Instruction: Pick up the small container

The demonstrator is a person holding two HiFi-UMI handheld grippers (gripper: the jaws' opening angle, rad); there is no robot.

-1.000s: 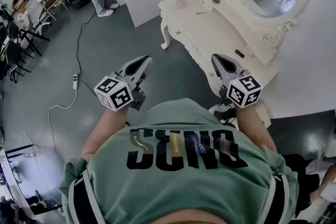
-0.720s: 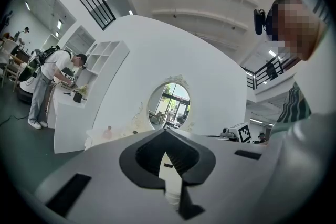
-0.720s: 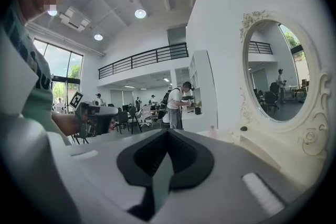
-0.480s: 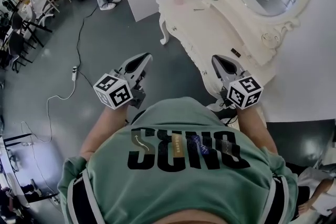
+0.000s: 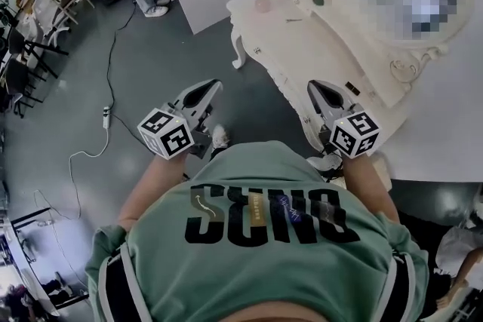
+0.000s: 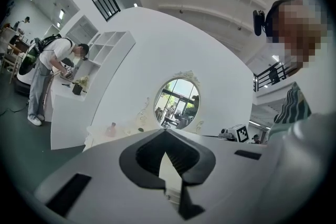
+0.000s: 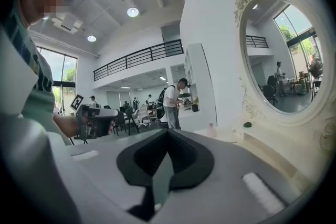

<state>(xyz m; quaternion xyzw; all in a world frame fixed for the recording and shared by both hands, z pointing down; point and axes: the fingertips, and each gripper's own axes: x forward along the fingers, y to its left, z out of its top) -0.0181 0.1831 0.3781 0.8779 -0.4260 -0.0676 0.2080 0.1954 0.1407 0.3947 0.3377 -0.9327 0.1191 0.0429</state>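
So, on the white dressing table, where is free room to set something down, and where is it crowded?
The middle of the table top is bare, from the thin item down to the near end by the right claw. The far end is crowded: a pink bottle and a small dark round thing.

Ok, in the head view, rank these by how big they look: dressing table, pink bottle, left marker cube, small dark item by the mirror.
1. dressing table
2. left marker cube, helped by being nearest the camera
3. pink bottle
4. small dark item
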